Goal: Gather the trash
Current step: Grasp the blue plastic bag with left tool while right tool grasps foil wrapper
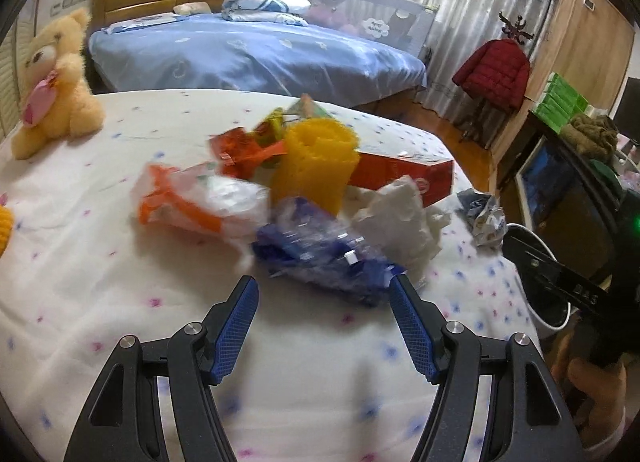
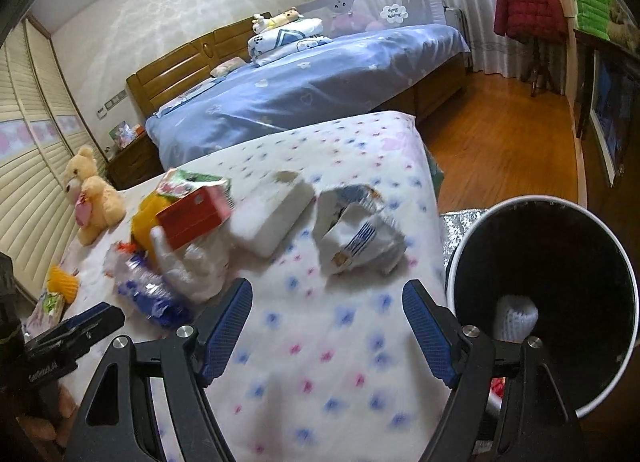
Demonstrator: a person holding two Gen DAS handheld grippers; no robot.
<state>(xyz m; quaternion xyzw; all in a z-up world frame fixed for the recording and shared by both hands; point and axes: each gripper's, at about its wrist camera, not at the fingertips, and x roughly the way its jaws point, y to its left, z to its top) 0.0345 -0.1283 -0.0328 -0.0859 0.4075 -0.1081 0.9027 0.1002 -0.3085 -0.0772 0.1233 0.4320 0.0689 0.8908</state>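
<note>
A heap of trash lies on the flowered white bed (image 1: 100,262): a blue plastic wrapper (image 1: 324,254), crumpled white tissue (image 1: 400,217), a yellow foam net (image 1: 316,161), a red box (image 1: 404,173), an orange-and-white bag (image 1: 200,197) and a crumpled paper wrapper (image 1: 484,217). My left gripper (image 1: 322,294) is open, just short of the blue wrapper. My right gripper (image 2: 326,298) is open and empty above the bed, below a crumpled wrapper (image 2: 356,234) and a white block (image 2: 276,217). A black bin (image 2: 548,302) with a white rim stands at the bed's right edge, with a white foam net (image 2: 516,316) inside.
A teddy bear (image 1: 56,89) sits at the bed's far left. A second bed with a blue cover (image 1: 256,53) lies beyond. A red jacket (image 1: 494,73) hangs on a stand over the wooden floor (image 2: 500,141). A cabinet with a screen (image 1: 548,181) is at right.
</note>
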